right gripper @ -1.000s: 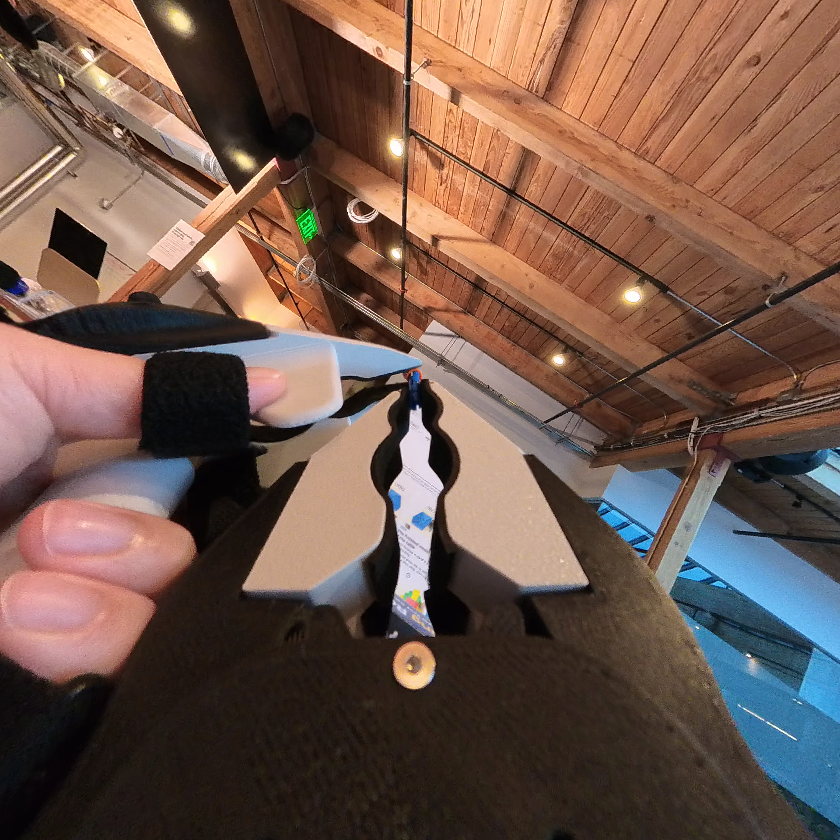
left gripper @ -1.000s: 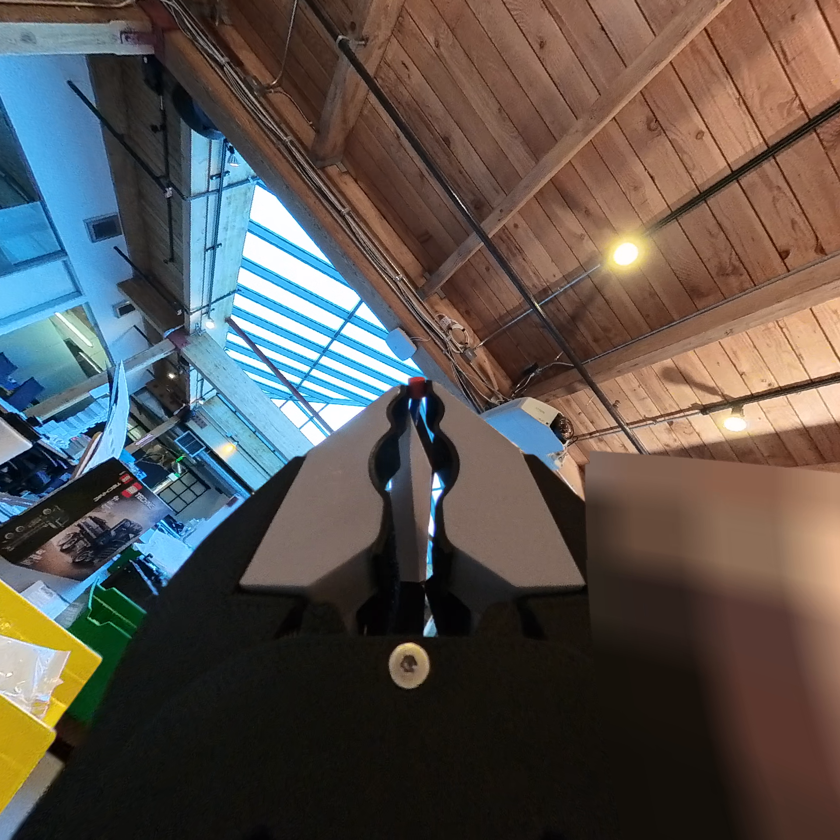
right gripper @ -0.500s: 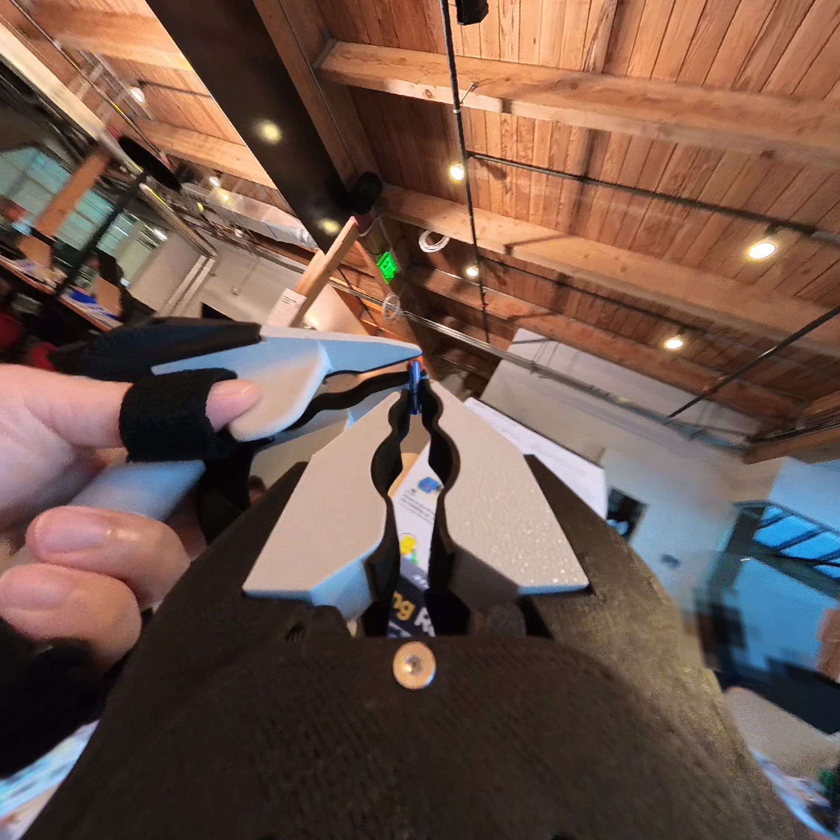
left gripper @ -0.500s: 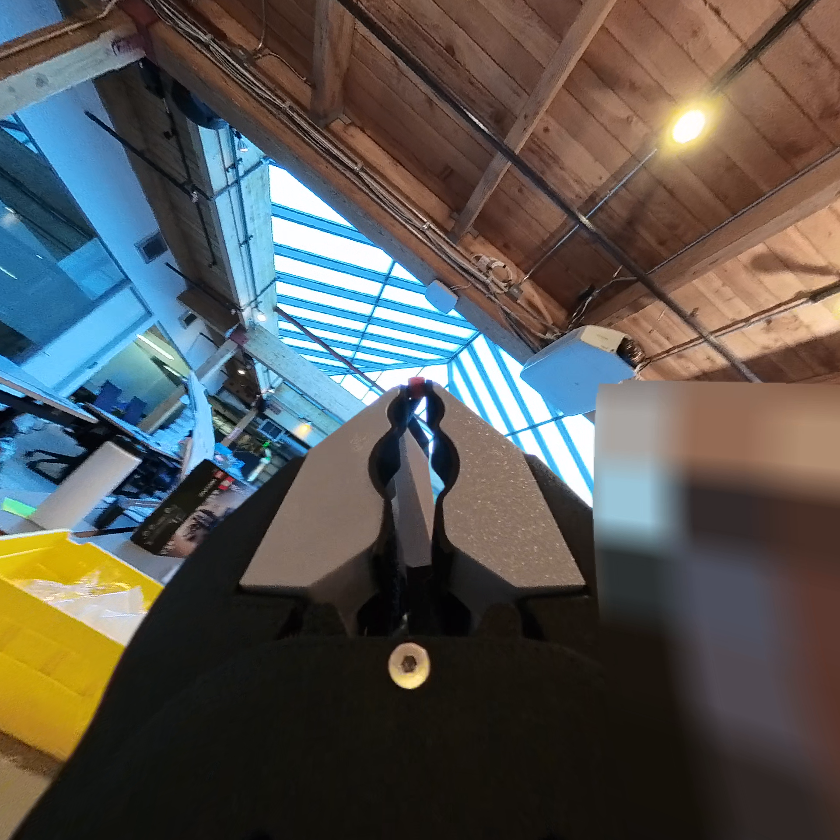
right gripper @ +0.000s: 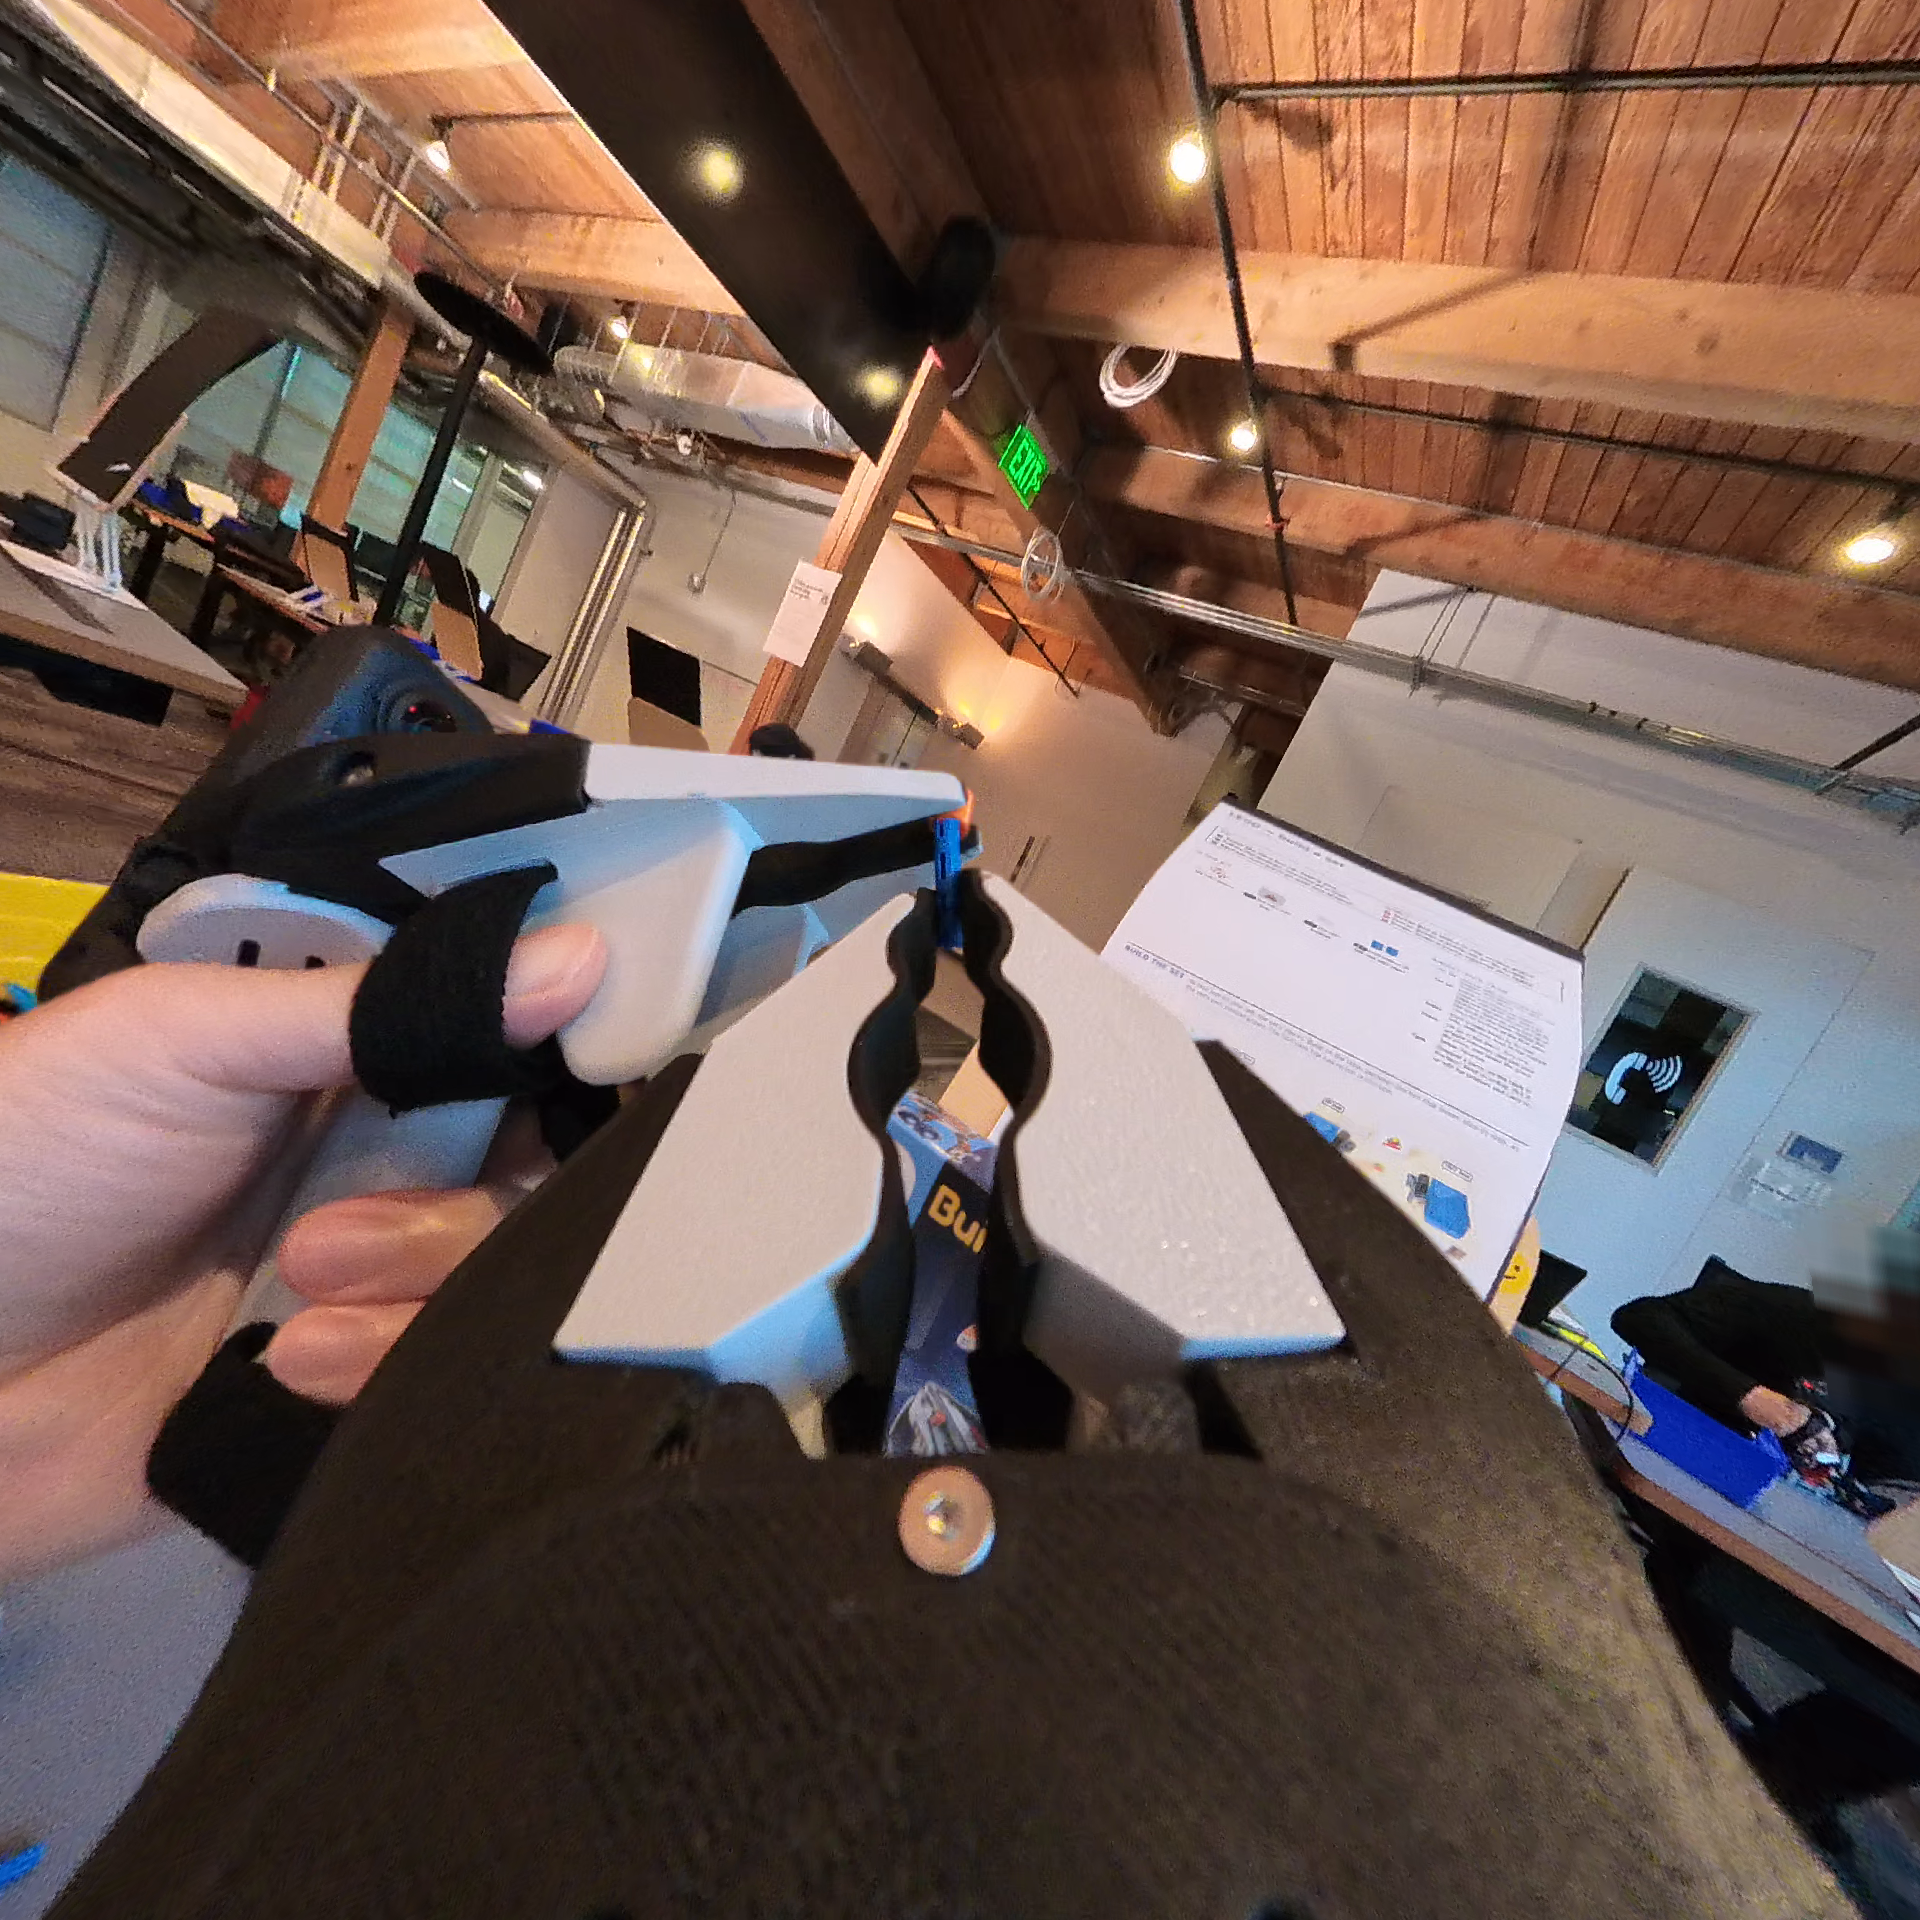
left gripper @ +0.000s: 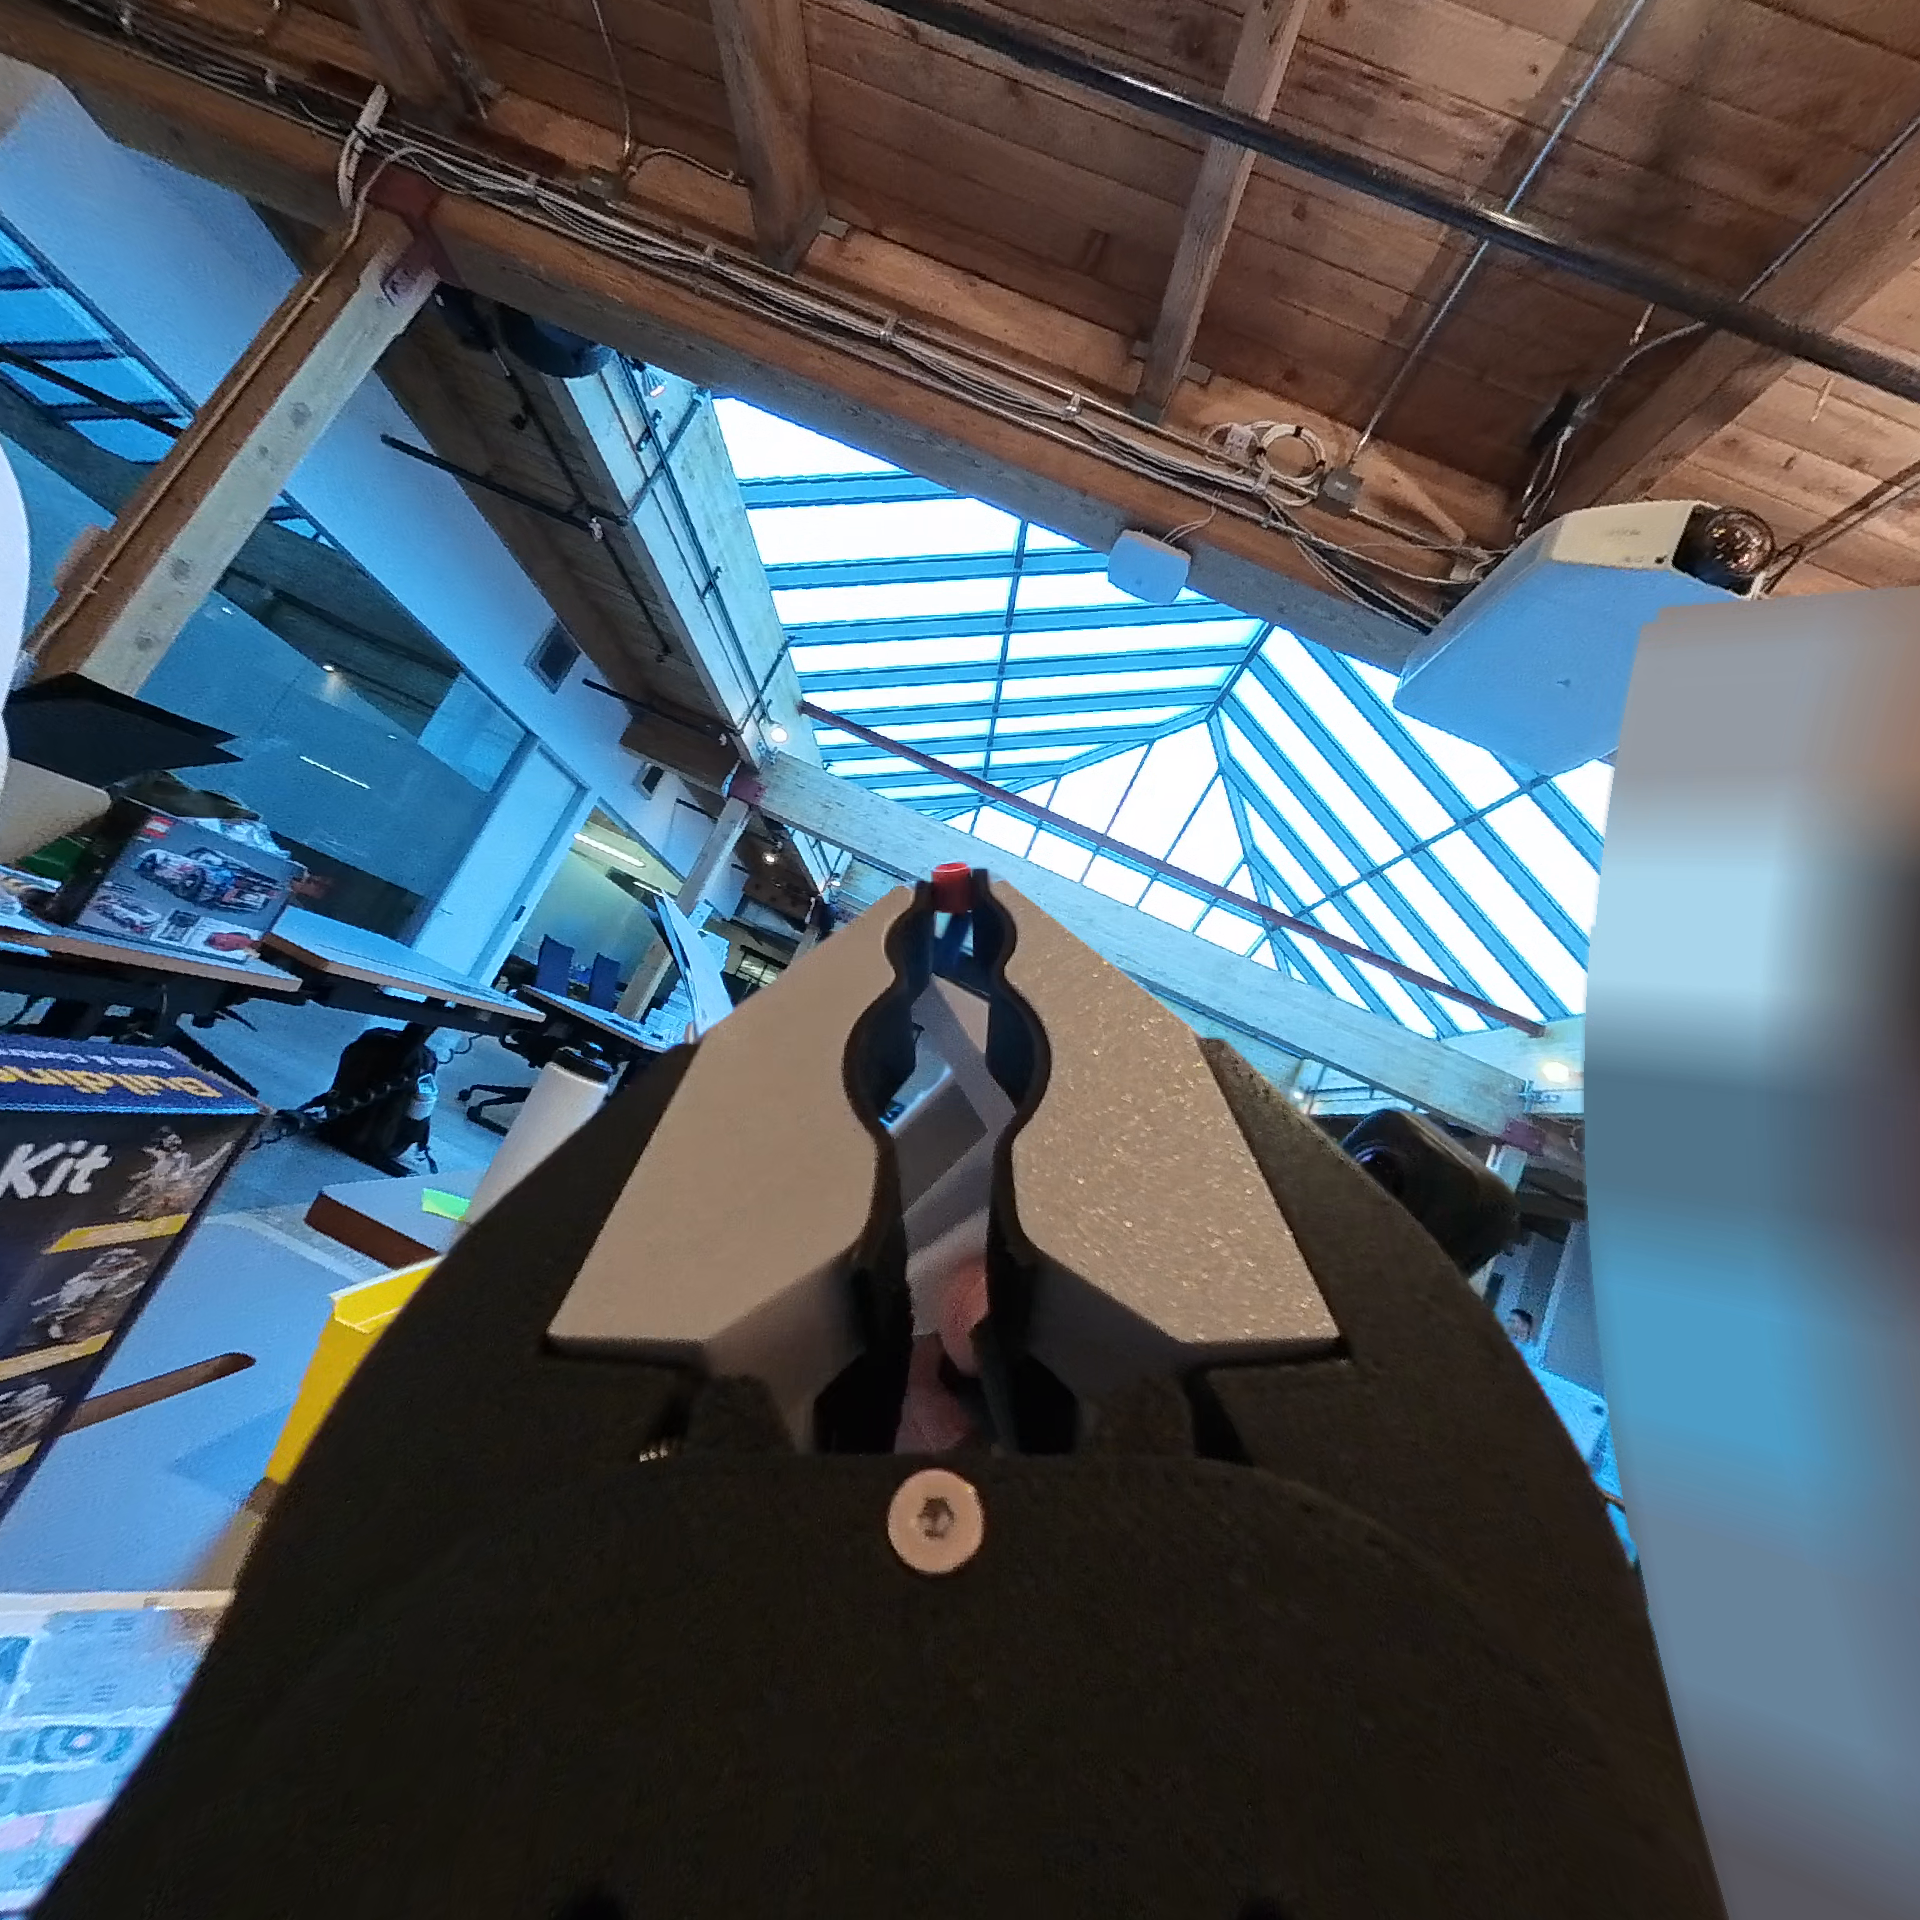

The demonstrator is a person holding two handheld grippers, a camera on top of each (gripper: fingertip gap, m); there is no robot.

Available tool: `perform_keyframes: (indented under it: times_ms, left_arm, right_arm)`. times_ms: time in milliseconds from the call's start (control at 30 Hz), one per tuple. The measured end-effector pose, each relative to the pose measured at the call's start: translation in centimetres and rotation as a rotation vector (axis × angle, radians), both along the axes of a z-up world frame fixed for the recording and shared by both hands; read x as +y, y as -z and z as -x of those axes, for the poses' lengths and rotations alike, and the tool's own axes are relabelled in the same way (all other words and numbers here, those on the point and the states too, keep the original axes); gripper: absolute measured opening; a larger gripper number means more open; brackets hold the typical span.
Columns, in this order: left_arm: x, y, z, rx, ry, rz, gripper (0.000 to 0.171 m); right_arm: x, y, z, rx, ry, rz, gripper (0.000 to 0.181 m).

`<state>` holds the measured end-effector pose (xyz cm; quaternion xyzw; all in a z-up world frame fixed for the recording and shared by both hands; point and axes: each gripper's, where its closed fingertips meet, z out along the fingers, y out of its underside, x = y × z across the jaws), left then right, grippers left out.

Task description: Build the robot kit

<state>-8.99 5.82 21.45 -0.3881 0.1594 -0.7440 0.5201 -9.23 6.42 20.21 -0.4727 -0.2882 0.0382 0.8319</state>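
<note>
Both grippers are raised in the air with their tips meeting. My left gripper (left gripper: pixel 951 906) is shut on a small red piece (left gripper: pixel 951 876); a bit of blue shows just under it. My right gripper (right gripper: pixel 948 902) is shut on a small blue piece (right gripper: pixel 947 868). In the right wrist view the left gripper (right gripper: pixel 951 816) comes in from the left, held by a hand (right gripper: pixel 156 1122), and its tip touches the blue piece with an orange-red bit (right gripper: pixel 968 805) at the contact. Through the left gripper's jaws I see part of the right gripper's grey finger (left gripper: pixel 961 1049).
A yellow bin (left gripper: pixel 358 1340) and a dark printed box (left gripper: pixel 94 1226) lie low on the left. A large printed sheet (right gripper: pixel 1351 997) stands behind the right gripper. A seated person (right gripper: pixel 1714 1340) and a blue bin (right gripper: pixel 1704 1449) are at a table on the right. Only a small space, under 4 cm, lies between the two pairs of fingers.
Both grippers have tilted down from the ceiling toward the room, staying shut and tip to tip. The tables, boxes and printed sheet have come into view.
</note>
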Motion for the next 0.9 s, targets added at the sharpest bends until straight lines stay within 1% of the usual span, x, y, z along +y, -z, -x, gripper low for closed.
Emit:
perform_keyframes:
  times_ms: [67, 133, 167, 200, 267, 367, 433, 500, 567, 800, 833, 900]
  left_arm:
    - [0.5, 0.1, 0.3, 0.003, -0.020, 0.013, 0.005]
    - [0.8, 0.6, 0.0, 0.029, -0.006, 0.026, 0.005]
    - [0.6, 0.5, -0.1, -0.002, 0.044, 0.047, 0.005]
    - [0.5, 0.3, 0.0, -0.057, 0.109, 0.077, 0.005]
    - [0.8, 0.4, 0.1, -0.121, 0.199, 0.133, 0.005]
    - [1.5, 0.4, 0.8, -0.228, 0.274, 0.198, 0.005]
    - [1.4, 0.4, 0.8, -0.236, 0.296, 0.195, 0.005]
    - [0.9, 0.2, 0.5, -0.199, 0.270, 0.155, 0.005]
    - [0.6, 0.2, 0.2, -0.149, 0.216, 0.107, 0.005]
    - [0.2, 0.2, -0.2, 0.055, -0.048, -0.072, 0.004]
    - [0.2, 0.2, -0.2, 0.067, -0.065, -0.081, 0.005]
    - [0.1, 0.2, -0.1, 0.052, -0.046, -0.072, 0.004]
  right_arm:
    - [-0.3, -0.2, 0.2, 0.001, -0.004, 0.009, 0.003]
    - [-1.2, -0.9, 0.7, 0.024, -0.053, -0.011, 0.003]
    - [-1.2, -0.8, 0.9, 0.022, -0.061, 0.012, 0.003]
    - [-0.8, -0.5, 1.0, 0.000, -0.038, 0.035, 0.003]
    - [-0.7, -0.4, 0.8, -0.023, -0.005, 0.013, 0.003]
    - [-0.6, -0.3, 0.5, 0.021, -0.067, 0.071, 0.003]
    - [-0.2, 0.1, 0.0, 0.013, -0.064, 0.124, 0.003]
    - [0.2, 1.0, 0.1, -0.016, -0.077, 0.211, 0.004]
    - [0.4, 1.6, 0.4, -0.039, -0.091, 0.250, 0.004]
    - [0.2, 1.5, 0.6, -0.031, -0.090, 0.266, 0.004]
    - [0.2, 1.5, 0.6, -0.032, -0.088, 0.264, 0.004]
    - [0.2, 1.4, 0.6, -0.030, -0.088, 0.257, 0.004]
